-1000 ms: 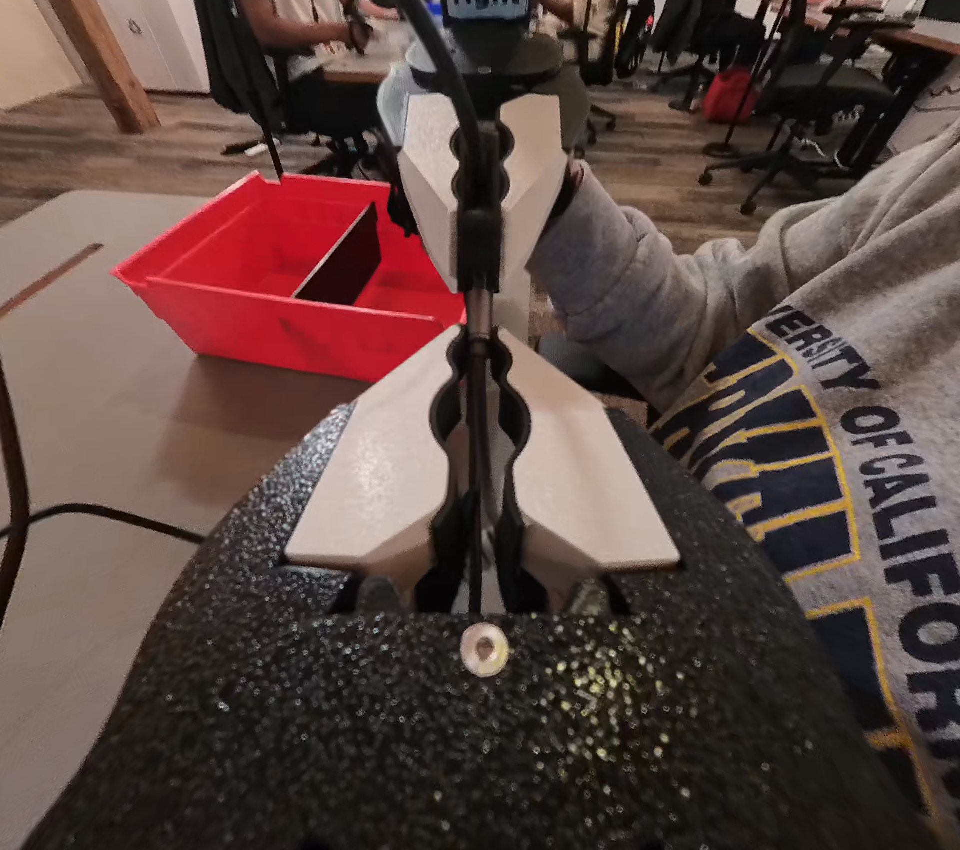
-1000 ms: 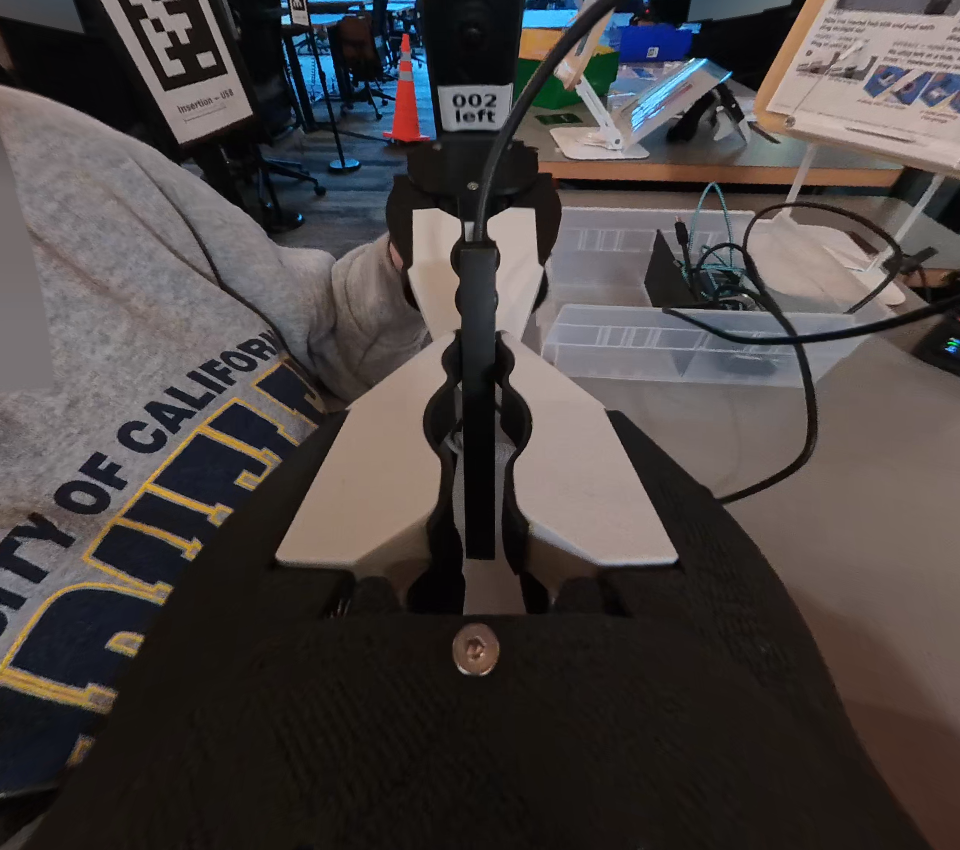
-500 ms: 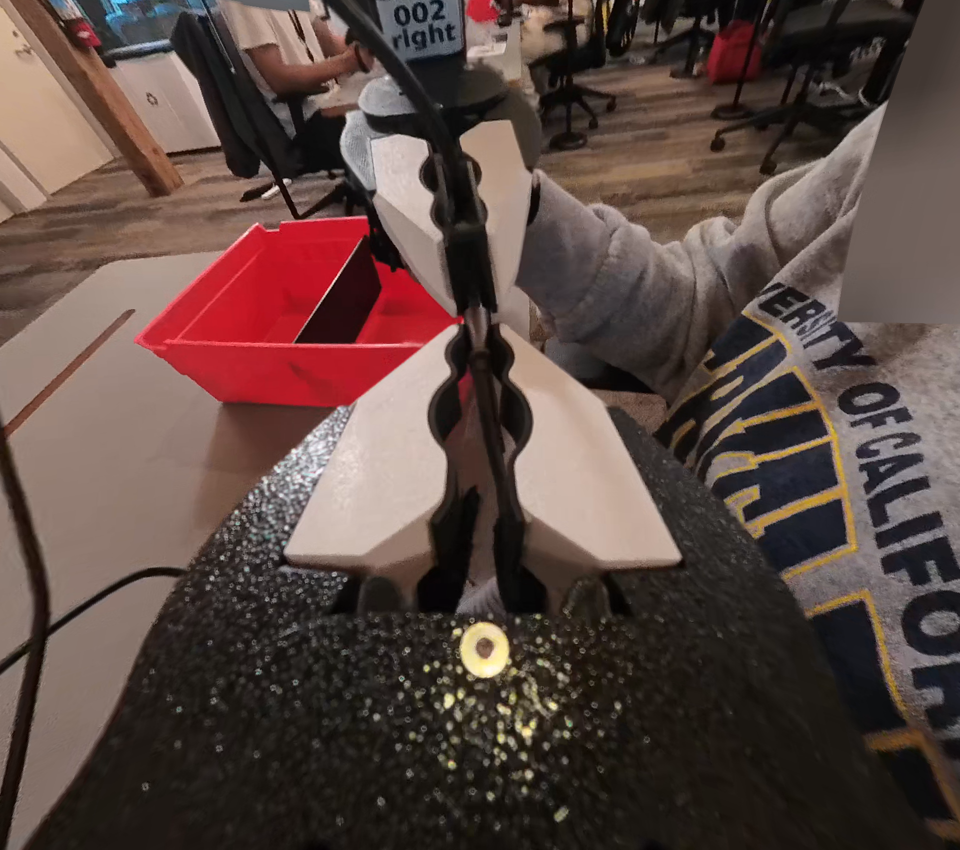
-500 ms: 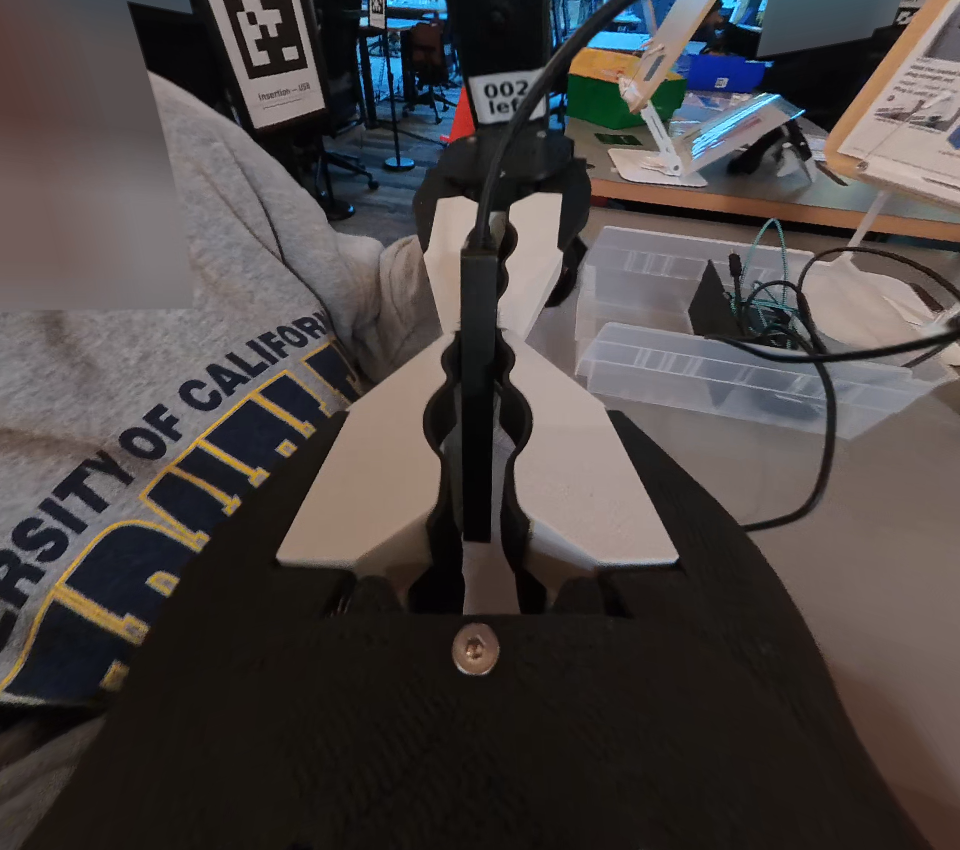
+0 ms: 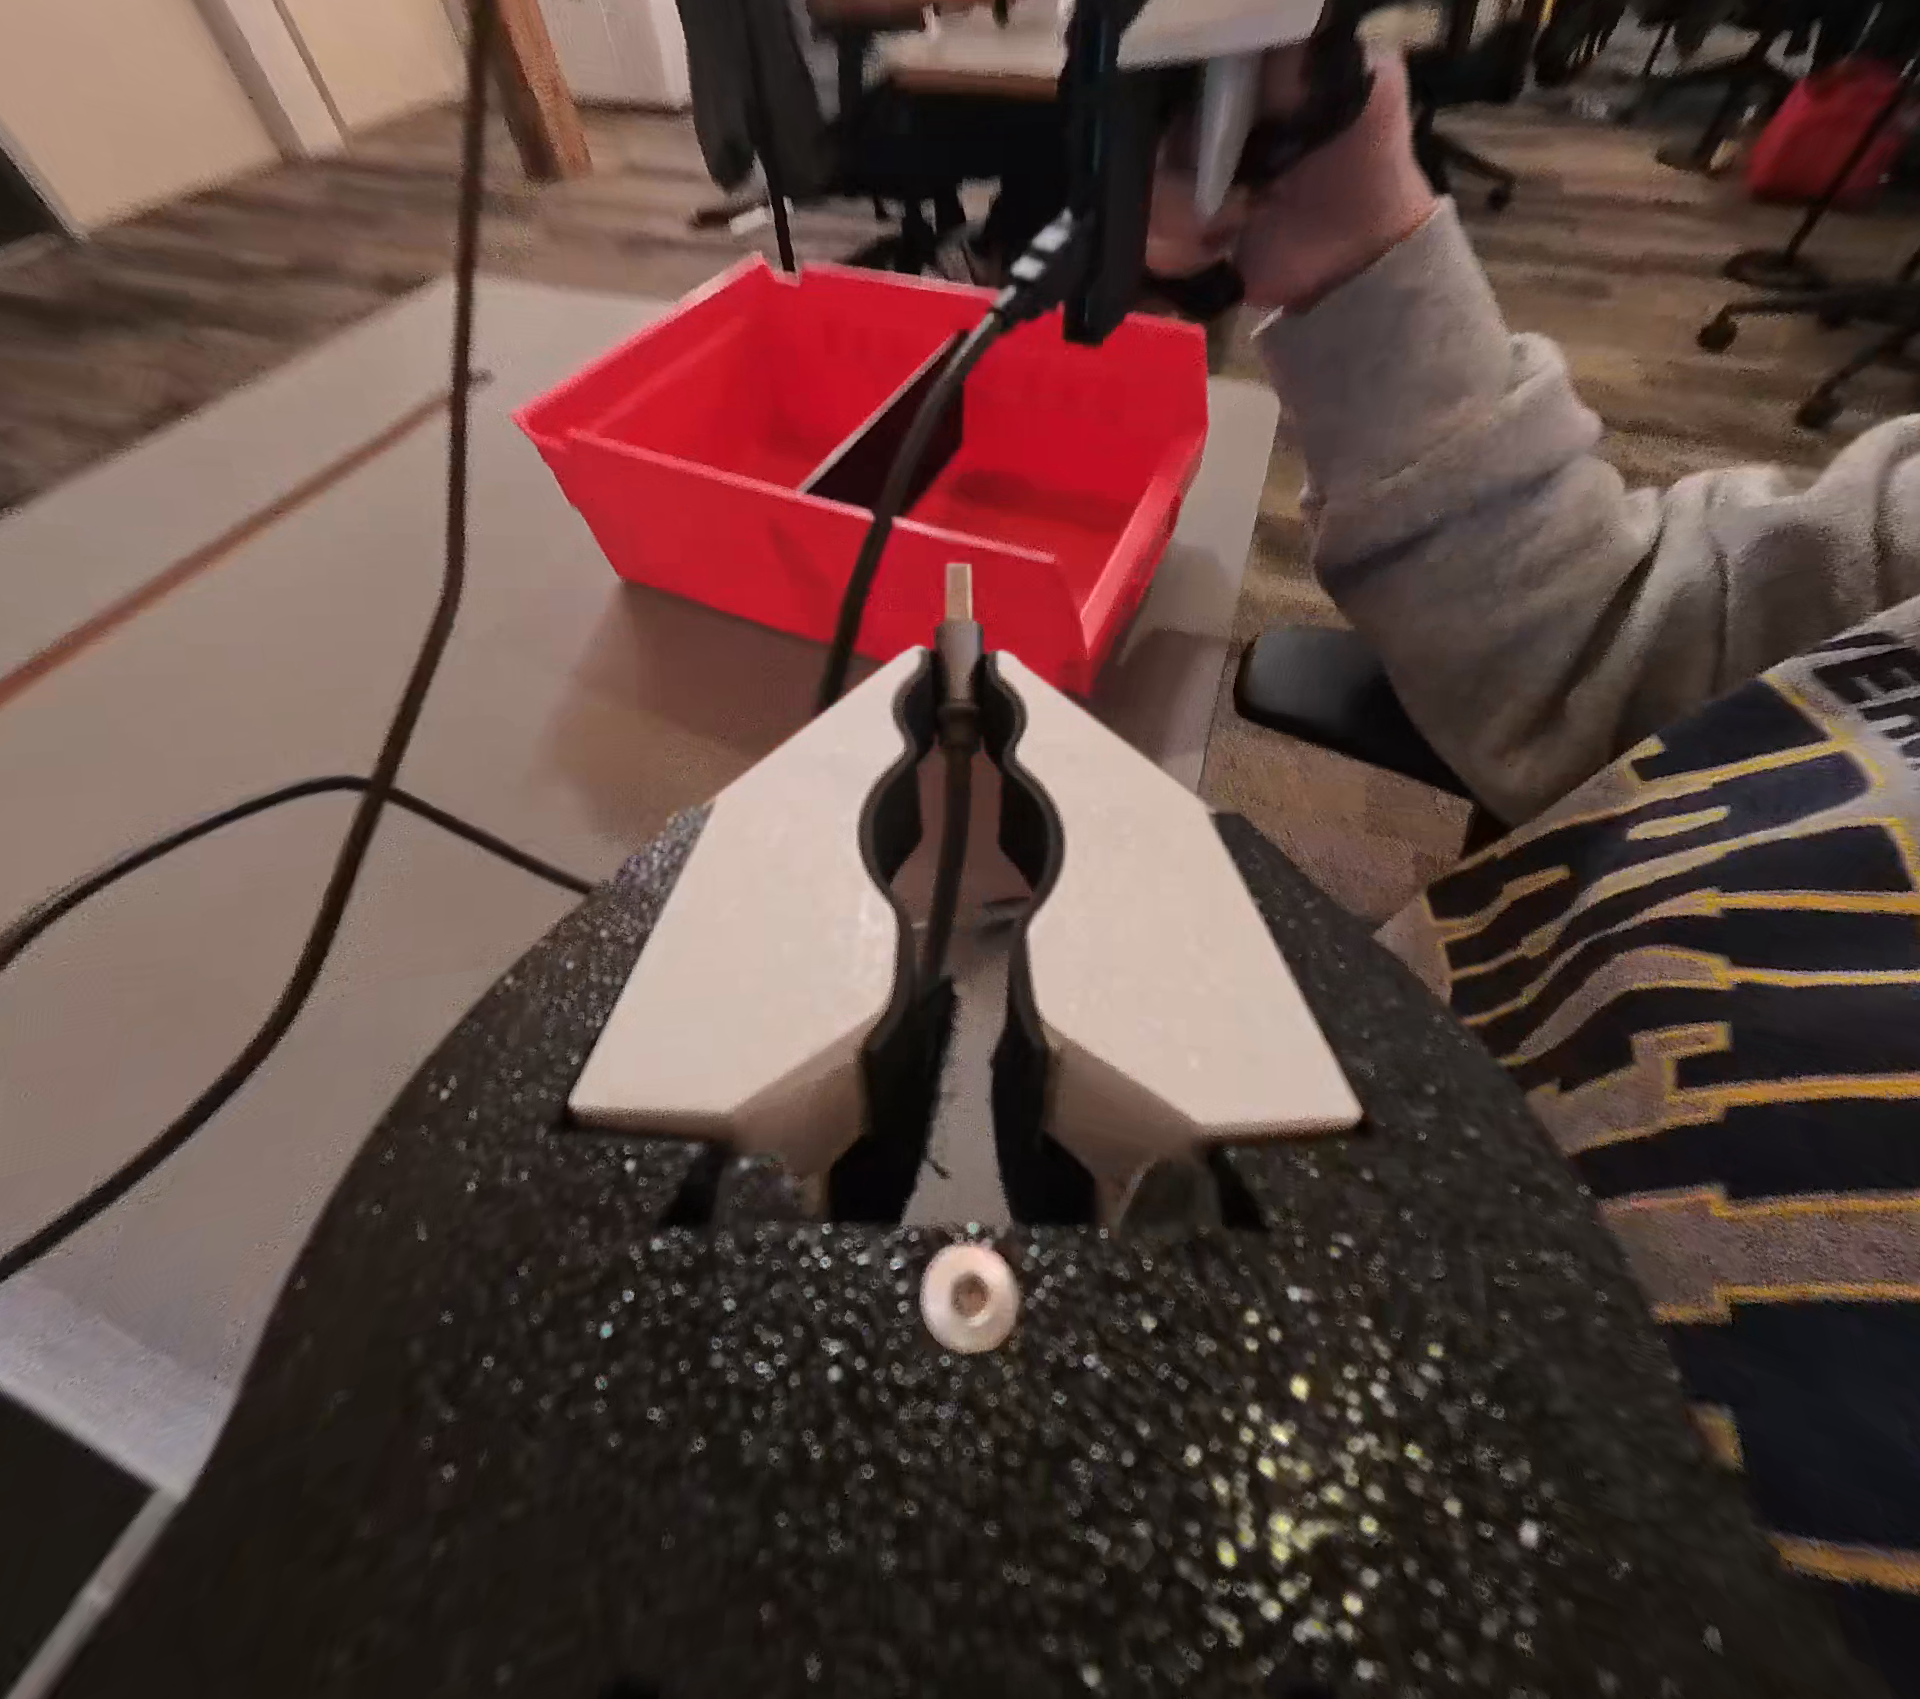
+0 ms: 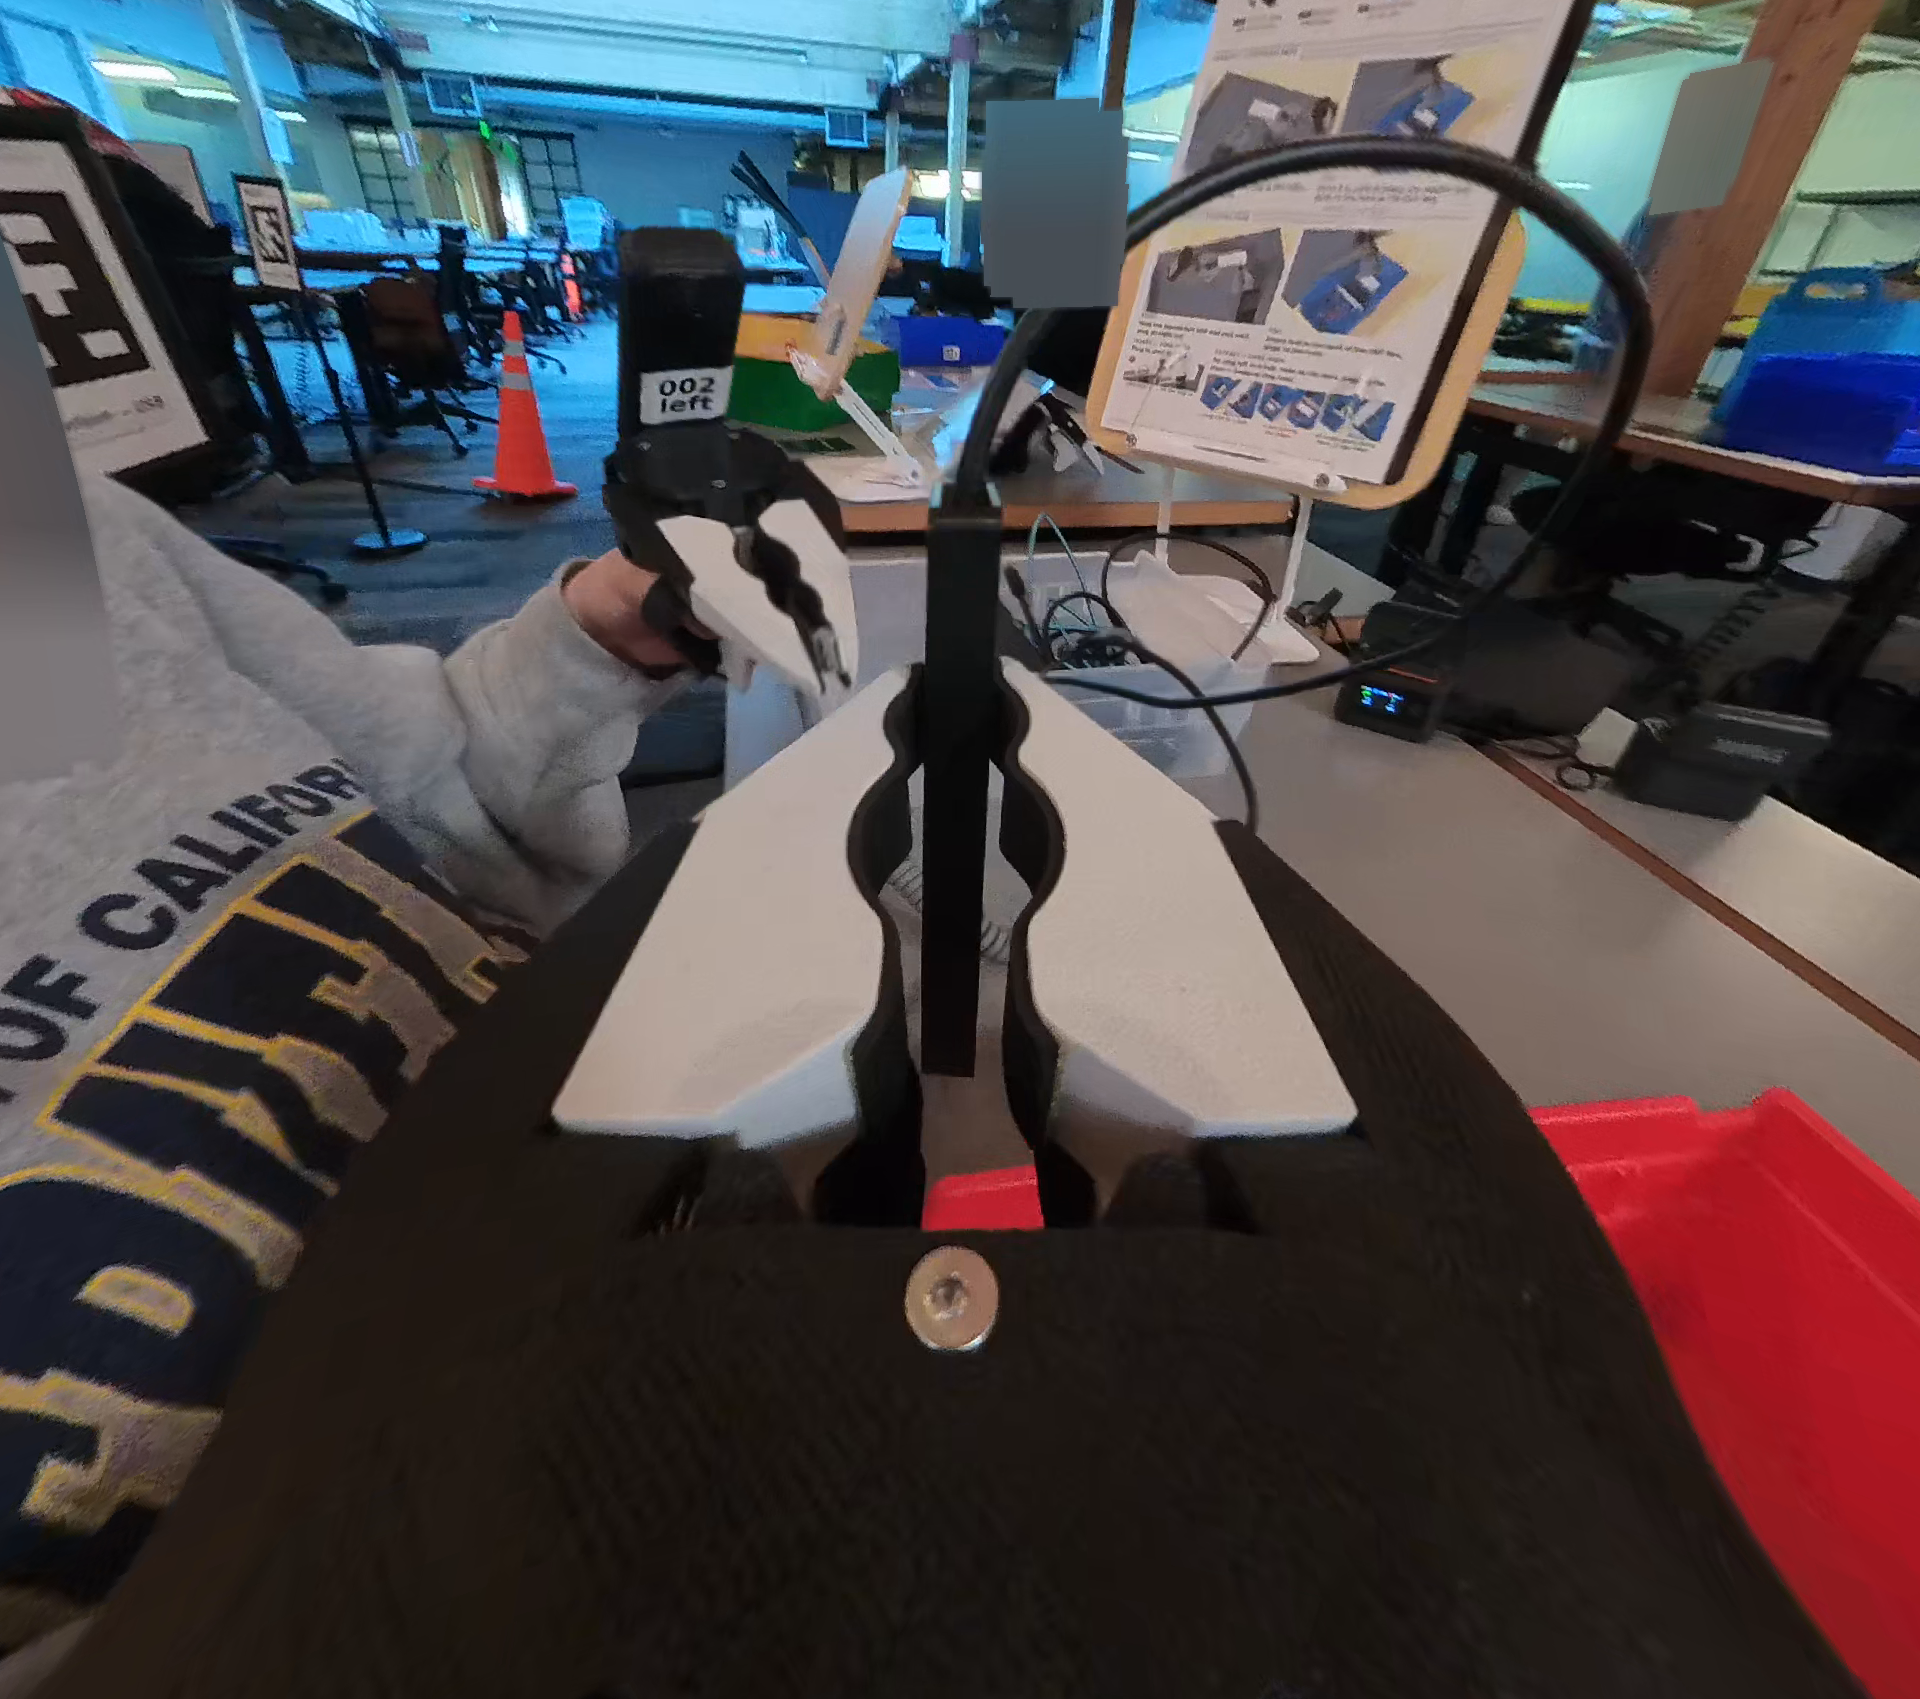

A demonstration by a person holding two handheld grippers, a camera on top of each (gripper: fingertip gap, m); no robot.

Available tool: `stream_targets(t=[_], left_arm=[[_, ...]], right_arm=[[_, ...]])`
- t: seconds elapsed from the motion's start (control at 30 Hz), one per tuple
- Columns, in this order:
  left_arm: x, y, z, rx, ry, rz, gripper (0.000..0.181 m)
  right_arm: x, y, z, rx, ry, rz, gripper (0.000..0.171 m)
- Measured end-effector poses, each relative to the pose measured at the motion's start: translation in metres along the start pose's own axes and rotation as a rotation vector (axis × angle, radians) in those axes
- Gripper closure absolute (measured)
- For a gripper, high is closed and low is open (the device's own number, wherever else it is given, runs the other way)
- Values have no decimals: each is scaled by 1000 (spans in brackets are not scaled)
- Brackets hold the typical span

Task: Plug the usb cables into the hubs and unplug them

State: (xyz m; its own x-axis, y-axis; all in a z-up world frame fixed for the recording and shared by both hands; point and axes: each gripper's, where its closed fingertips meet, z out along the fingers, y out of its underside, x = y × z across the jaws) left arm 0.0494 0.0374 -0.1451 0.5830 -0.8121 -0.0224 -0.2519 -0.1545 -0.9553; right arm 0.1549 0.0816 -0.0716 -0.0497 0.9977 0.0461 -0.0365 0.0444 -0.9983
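Left wrist view: left gripper (image 5: 958, 662) clamped on a USB cable plug (image 5: 958, 626), metal tip bare and pointing straight out to 12 o'clock, thin cable running back between the fingers (image 5: 790, 911). At about 1 o'clock, well apart and higher, the right gripper (image 5: 1226, 122) in a hand (image 5: 1320, 195) holds the black USB hub (image 5: 1101, 122), blurred, hanging roughly vertical with its lower end down. A black cable drops from beside the hub's lower end toward the table (image 5: 208, 610). Red bin (image 5: 862, 548) with a dark divider sits on the table at 12 o'clock, behind the plug, nothing seen in it.

Right wrist view: right gripper (image 6: 956, 714) closed tight on the hub (image 6: 954, 797), a slim black bar, long axis along the fingers toward 12 o'clock, its own lead (image 6: 1455, 361) looping off the far end to 2 o'clock. Left gripper (image 6: 821, 641) at 11 o'clock, near, tips angled down toward 5 o'clock, plug barely visible at the tips. Red bin corner (image 6: 1766, 1286) at 4 o'clock, below.

Judgement: plug and hub are apart, so this looks like the unplugged state. Any re-insertion turns on lining up the plug axis with a hub port; which face carries the ports cannot be told. Left gripper carries the moving part.
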Motion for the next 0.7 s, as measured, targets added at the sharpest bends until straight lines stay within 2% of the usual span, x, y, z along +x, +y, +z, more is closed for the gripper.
stream_targets(t=[0.07, 0.17, 0.23, 0.4, 0.53, 0.6, 0.7], left_arm=[[-2, 8, 11, -23, 11, -25, 175], [6, 5, 15, 40, 92, -53, 176], [2, 2, 13, 70, 91, -63, 176], [24, -36, -10, 300, 268, -42, 175], [27, -62, -30, 437, 304, -31, 176], [27, -78, -41, 513, 319, -21, 176], [36, -102, -59, 628, 408, -19, 176]], right_arm=[[5, 5, 8, -32, 33, -13, 162], [13, 11, 15, -59, 73, -12, 162], [21, 12, 18, -60, 112, 2, 162], [37, 29, 33, -119, 183, 91, 162], [41, 61, 63, -246, 211, 238, 162], [36, 88, 81, -365, 209, 310, 162], [29, 133, 103, -562, 218, 310, 162]])
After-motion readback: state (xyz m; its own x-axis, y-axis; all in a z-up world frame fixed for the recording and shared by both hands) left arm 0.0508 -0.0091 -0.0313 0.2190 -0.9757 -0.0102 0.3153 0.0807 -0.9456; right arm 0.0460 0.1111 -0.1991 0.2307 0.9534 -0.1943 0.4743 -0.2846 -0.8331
